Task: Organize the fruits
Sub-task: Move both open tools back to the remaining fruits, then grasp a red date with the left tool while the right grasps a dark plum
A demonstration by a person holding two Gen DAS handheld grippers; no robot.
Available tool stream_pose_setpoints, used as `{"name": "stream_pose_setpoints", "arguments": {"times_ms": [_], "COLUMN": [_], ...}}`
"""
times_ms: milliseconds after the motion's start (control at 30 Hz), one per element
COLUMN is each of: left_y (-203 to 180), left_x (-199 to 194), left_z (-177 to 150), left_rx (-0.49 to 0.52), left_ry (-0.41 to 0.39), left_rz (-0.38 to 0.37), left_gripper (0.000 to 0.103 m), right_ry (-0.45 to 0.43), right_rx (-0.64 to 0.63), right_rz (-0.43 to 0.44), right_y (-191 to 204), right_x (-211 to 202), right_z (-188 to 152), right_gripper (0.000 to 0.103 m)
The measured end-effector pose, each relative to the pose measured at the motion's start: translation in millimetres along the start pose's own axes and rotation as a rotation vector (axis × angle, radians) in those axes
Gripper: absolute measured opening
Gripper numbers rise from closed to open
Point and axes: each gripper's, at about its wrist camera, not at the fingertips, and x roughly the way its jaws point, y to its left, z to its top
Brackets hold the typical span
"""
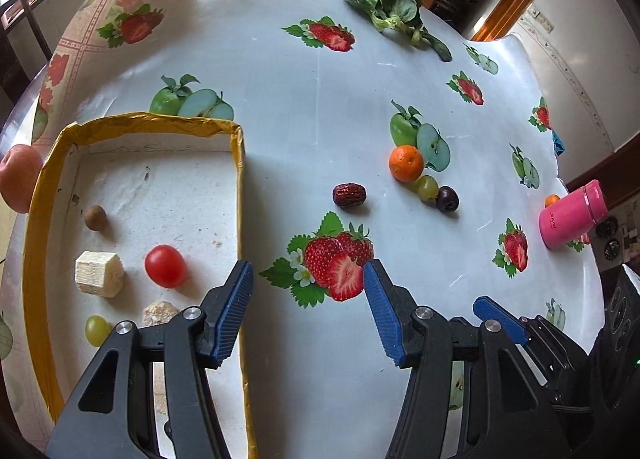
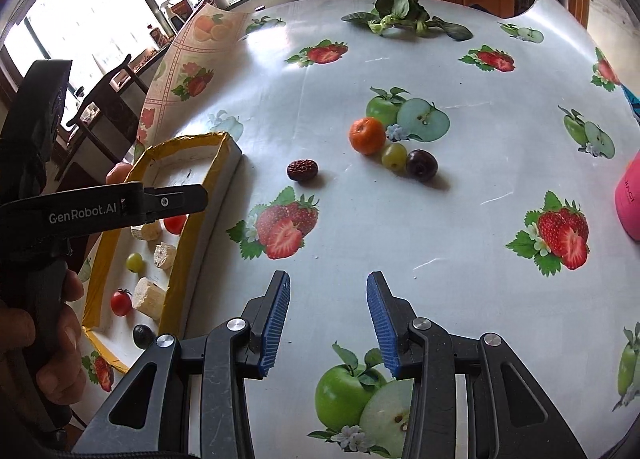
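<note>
Both the left gripper (image 1: 308, 291) and right gripper (image 2: 328, 311) stand open and empty; the red date (image 2: 302, 170) lies well ahead of each, beside the tray (image 1: 240, 187).

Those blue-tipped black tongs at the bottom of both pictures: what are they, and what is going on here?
They are hand-held grippers, one in each of a person's hands, each carrying a camera that looks along its fingers. One picture comes from the left gripper, the other from the right gripper; both are open and hold nothing. You can see the person's hand gripping the left one. On the table lie a date, an orange, a green grape and a dark plum. The yellow-edged tray already holds small fruits, such as a cherry tomato.
</note>
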Motion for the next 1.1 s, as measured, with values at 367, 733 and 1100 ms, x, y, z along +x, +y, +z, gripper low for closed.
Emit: {"name": "stream_pose_setpoints", "arguments": {"times_ms": [367,733,1100], "left_y": [-32,-44,-48], "left_x": [55,90,90], "left_z": [32,42,40], "left_rx": [0.07,0.14,0.181], "left_ry": [0.058,0.062,0.045], "left_rz": [0.015,0.041,0.029], "left_gripper": [0.056,0.053,0.027], "right_ry": [-0.023,0.014,-0.024], "right_rx": [-0.008,-0.034,-0.011], "right_rz": [-0.051,-0.056,-0.04], "right_y": [-45,-62,-64], "right_x": [34,76,65], "right_z": [43,68,66], "right_gripper": [0.041,0.028,0.023]}}
